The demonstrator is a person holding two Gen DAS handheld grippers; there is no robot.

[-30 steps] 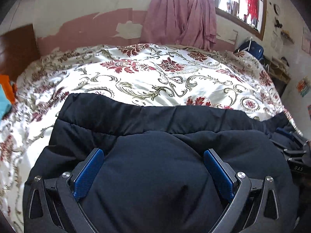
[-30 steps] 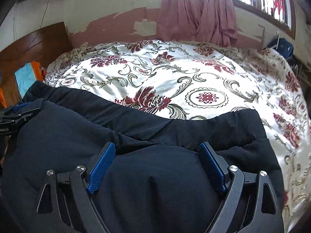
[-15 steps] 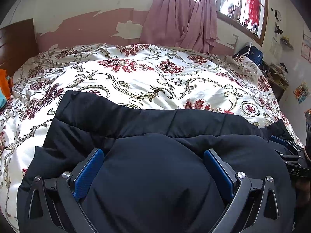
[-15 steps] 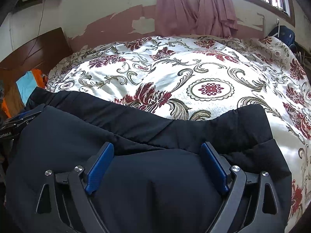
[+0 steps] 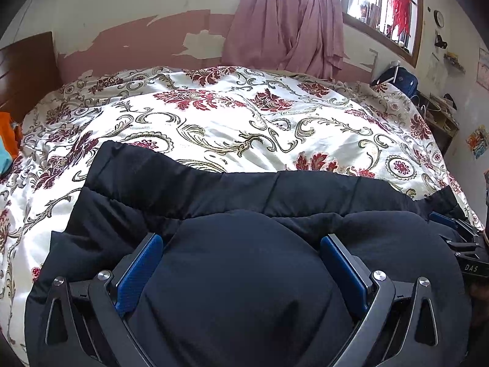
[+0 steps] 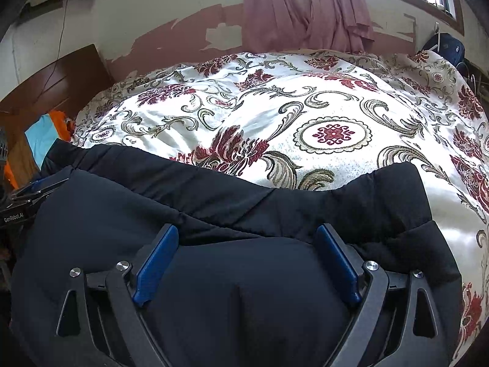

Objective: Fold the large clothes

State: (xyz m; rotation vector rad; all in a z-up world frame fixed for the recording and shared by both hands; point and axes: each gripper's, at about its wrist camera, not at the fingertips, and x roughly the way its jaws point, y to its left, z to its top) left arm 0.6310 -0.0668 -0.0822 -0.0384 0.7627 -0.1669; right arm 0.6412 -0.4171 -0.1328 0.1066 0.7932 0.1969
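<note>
A large black padded jacket lies across the near part of the bed, also in the right wrist view. My left gripper stands wide open with a puffy fold of the jacket bulging between its blue pads. My right gripper is likewise wide open with jacket fabric between its blue pads. The right gripper shows at the right edge of the left wrist view; the left gripper shows at the left edge of the right wrist view. Whether the pads press the fabric is hidden.
The bed has a white floral bedspread reaching to the far wall. Pink curtains hang under a window. A wooden headboard and orange and blue cloth lie at the left. A dark bag and shelf stand at the right.
Both grippers have moved forward and up a little with the jacket fold between them; more of the jacket's far layer and the bedspread shows. The jaws stay equally wide.
</note>
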